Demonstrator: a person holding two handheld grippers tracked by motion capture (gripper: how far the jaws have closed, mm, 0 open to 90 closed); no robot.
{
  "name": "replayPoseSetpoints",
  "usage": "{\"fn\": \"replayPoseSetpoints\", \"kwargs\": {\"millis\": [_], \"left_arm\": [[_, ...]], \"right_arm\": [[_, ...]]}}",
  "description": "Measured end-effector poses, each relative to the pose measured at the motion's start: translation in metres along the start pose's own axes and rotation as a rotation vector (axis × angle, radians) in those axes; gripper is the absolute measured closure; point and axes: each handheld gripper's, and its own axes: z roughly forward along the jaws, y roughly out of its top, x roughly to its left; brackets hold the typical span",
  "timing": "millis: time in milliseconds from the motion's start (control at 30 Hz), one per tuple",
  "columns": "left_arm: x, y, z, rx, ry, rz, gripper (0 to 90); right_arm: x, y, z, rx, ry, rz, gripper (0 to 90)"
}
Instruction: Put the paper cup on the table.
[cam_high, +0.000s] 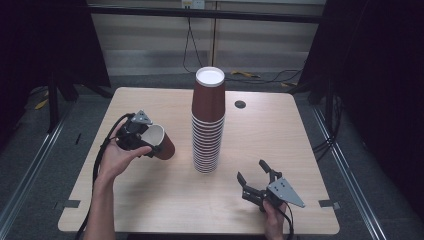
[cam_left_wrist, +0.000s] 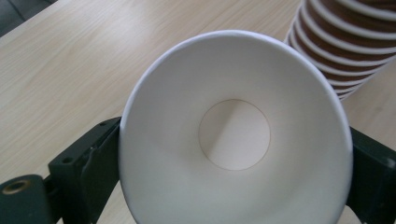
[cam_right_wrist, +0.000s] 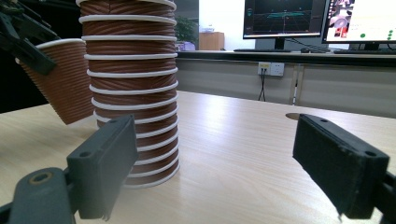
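A tall stack of upside-down brown ribbed paper cups (cam_high: 208, 120) stands in the middle of the wooden table (cam_high: 150, 200). Left of it, my left gripper (cam_high: 142, 140) is shut on a single brown paper cup (cam_high: 161, 142), held tilted above the table. The left gripper view looks into the cup's white inside (cam_left_wrist: 233, 135), with a jaw on each side of its rim and the stack (cam_left_wrist: 355, 46) behind it. My right gripper (cam_high: 256, 174) stands open near the front right of the table, nothing between its jaws. Its view faces the stack (cam_right_wrist: 133, 88) and the held cup (cam_right_wrist: 60, 79).
A small dark round grommet (cam_high: 240, 104) sits in the tabletop behind the stack. Cables trail on the floor beyond the far edge. Monitors (cam_right_wrist: 322, 21) stand on a desk in the background of the right gripper view.
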Motion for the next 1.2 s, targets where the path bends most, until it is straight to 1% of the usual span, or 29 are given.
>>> {"fn": "replayPoseSetpoints", "kwargs": {"millis": [33, 100, 133, 167, 200, 233, 333, 400, 433, 467, 500, 533, 567, 600, 633, 667, 700, 800, 900, 1000, 1100, 1167, 1200], "left_arm": [[0.001, 0.001, 0.002, 0.008, 0.0, 0.012, 6.7], [0.002, 0.004, 0.005, 0.029, -0.012, 0.012, 6.6], [0.002, 0.005, 0.007, 0.048, -0.003, 0.015, 6.6], [0.002, 0.006, 0.008, 0.08, 0.013, 0.027, 6.6], [0.002, 0.007, 0.01, 0.097, 0.026, 0.024, 6.6], [0.003, 0.009, 0.011, 0.118, 0.03, 0.035, 6.6], [0.005, 0.013, 0.012, 0.153, 0.017, 0.041, 6.6], [0.005, 0.015, 0.012, 0.17, 0.034, 0.053, 6.4], [0.005, 0.016, 0.012, 0.172, 0.038, 0.052, 6.3], [0.005, 0.016, 0.014, 0.173, 0.034, 0.046, 6.1], [0.005, 0.016, 0.015, 0.191, 0.025, 0.055, 6.0], [0.004, 0.016, 0.017, 0.202, 0.019, 0.046, 5.9], [0.003, 0.016, 0.019, 0.214, 0.022, 0.052, 5.8], [0.003, 0.017, 0.02, 0.218, 0.028, 0.063, 5.3], [0.002, 0.018, 0.021, 0.211, 0.035, 0.06, 5.4], [0.001, 0.018, 0.022, 0.218, 0.042, 0.059, 5.4], [0.0, 0.019, 0.023, 0.221, 0.05, 0.069, 5.3], [0.001, 0.02, 0.027, 0.206, 0.058, 0.043, 4.5], [0.0, 0.02, 0.031, 0.189, 0.052, 0.051, 4.4], [0.0, 0.02, 0.033, 0.191, 0.045, 0.049, 4.2], [0.002, 0.018, 0.036, 0.182, 0.026, 0.037, 3.9], [0.003, 0.016, 0.039, 0.176, 0.024, 0.034, 3.9], [0.003, 0.014, 0.04, 0.172, 0.023, 0.026, 3.9]], "right_arm": [[0.0, 0.0, 0.0, 0.0, 0.0, 0.0, 13.2], [0.0, 0.0, 0.0, 0.0, 0.0, 0.0, 13.2], [0.0, 0.0, 0.0, 0.0, 0.0, 0.0, 13.2], [0.0, 0.0, 0.0, 0.001, 0.0, 0.0, 13.2], [0.0, 0.0, 0.0, 0.0, 0.0, 0.0, 13.2], [0.0, 0.0, 0.0, 0.001, 0.0, 0.0, 13.2], [0.0, 0.0, 0.0, 0.0, 0.0, 0.0, 13.2], [0.0, 0.0, 0.0, 0.001, 0.0, 0.0, 13.2], [0.0, 0.0, 0.0, 0.001, 0.0, 0.001, 13.2], [0.0, 0.0, 0.0, 0.001, 0.0, 0.0, 13.2], [0.0, 0.0, 0.0, 0.001, 0.0, 0.0, 13.3], [0.0, 0.0, 0.0, 0.002, 0.0, 0.0, 13.3], [0.0, 0.0, 0.0, 0.002, 0.0, 0.001, 13.2], [0.0, 0.0, 0.0, 0.001, -0.001, 0.001, 13.2], [0.0, 0.0, 0.0, 0.002, 0.0, 0.0, 13.2], [0.0, 0.0, 0.0, 0.001, -0.001, 0.001, 13.2], [0.0, 0.0, 0.0, 0.001, 0.0, 0.0, 13.2], [0.0, 0.0, 0.0, 0.001, 0.0, 0.001, 13.2], [0.0, 0.0, 0.0, 0.003, -0.001, 0.003, 13.2], [0.0, 0.0, 0.0, 0.003, -0.001, 0.003, 13.2], [0.0, 0.0, 0.0, 0.005, -0.001, 0.003, 13.2], [0.0, 0.0, 0.0, 0.006, -0.001, 0.003, 13.2], [0.0, 0.0, 0.0, 0.008, -0.001, 0.004, 13.3]]}}
